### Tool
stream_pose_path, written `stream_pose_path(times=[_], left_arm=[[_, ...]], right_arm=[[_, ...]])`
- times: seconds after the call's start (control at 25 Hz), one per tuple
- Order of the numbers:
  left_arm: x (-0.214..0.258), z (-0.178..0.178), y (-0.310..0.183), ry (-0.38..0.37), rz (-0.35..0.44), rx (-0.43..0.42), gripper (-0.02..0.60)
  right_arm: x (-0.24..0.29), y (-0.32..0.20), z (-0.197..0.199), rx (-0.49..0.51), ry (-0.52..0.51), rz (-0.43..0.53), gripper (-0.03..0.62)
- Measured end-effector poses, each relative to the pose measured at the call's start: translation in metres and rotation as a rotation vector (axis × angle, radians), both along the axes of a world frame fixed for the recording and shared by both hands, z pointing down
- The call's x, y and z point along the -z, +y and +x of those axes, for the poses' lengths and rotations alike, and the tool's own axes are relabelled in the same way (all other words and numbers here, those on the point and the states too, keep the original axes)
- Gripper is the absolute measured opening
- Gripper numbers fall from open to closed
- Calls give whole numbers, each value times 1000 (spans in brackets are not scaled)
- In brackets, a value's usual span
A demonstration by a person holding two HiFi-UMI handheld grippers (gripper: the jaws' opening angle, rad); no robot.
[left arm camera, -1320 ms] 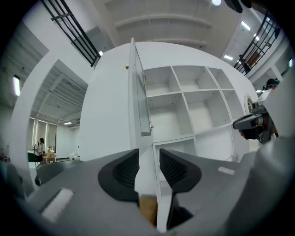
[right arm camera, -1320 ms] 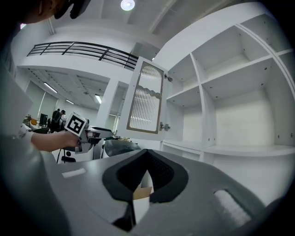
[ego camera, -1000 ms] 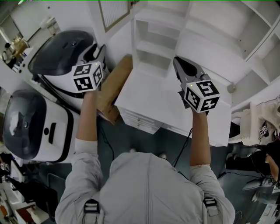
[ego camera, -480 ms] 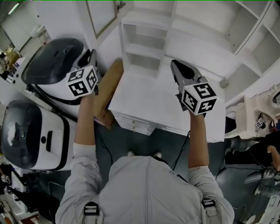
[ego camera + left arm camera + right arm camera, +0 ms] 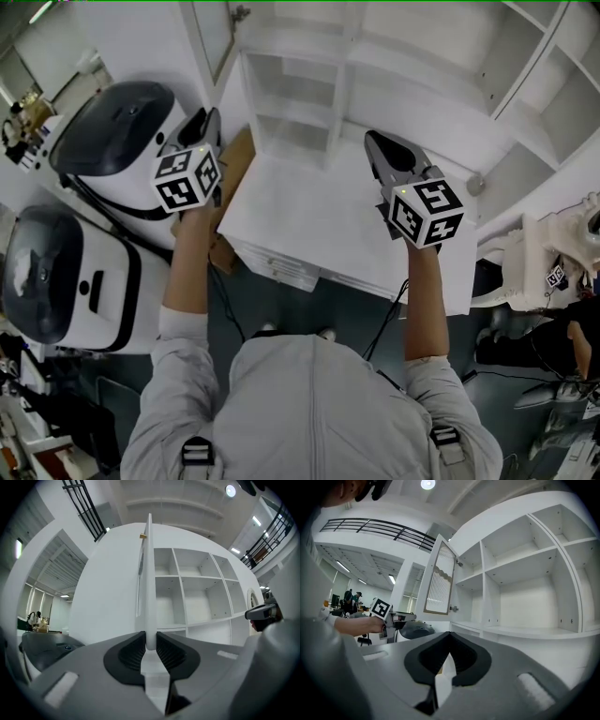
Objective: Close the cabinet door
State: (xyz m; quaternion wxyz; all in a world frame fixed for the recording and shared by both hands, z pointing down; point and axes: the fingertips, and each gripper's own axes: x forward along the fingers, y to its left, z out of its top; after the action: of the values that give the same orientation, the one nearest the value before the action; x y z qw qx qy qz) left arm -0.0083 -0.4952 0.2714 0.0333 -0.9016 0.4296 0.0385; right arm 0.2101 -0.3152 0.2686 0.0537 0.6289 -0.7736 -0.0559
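Left gripper view: left gripper (image 5: 150,645) jaws grasp the thin free edge of the cabinet door (image 5: 149,573), opening slightly. Right gripper (image 5: 449,639) jaws clenched, empty. Door stands open, left of the cabinet shelves (image 5: 197,592). Likely stiff, light, swings easily; free edge is the best hold.

- Cabinet (image 5: 394,75): plain white, shelves included.
- Desk (image 5: 319,216): plain white.
- Door (image 5: 438,581): white, with an inset panel of fine vertical ribs inside a tan border.
- Right tool (image 5: 377,142): dark grey; its cube carries black-and-white square markers.
- Box (image 5: 236,159), at 9 o'clock from the desk: plain brown.
- Machines (image 5: 122,122), farther toward 9 o'clock: white bodies, black domed tops.
- Sleeves (image 5: 178,337): pale grey.
- Floor (image 5: 309,309): dark grey.
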Motion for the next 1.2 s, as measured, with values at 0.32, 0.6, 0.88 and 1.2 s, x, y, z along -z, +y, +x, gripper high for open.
stream_pose_path(times=[0.32, 0.6, 0.88, 1.2], left_arm=[[2, 35, 13, 68, 26, -108, 95], [5, 115, 17, -20, 12, -285, 150], [18, 196, 0, -37, 88, -483, 111], [20, 234, -23, -36, 88, -514, 108]], right_arm=[[-3, -7, 24, -20, -3, 0, 2], [2, -31, 47, -122, -27, 32, 2], [3, -39, 61, -243, -4, 18, 2], [-5, -44, 83, -331, 7, -6, 2]])
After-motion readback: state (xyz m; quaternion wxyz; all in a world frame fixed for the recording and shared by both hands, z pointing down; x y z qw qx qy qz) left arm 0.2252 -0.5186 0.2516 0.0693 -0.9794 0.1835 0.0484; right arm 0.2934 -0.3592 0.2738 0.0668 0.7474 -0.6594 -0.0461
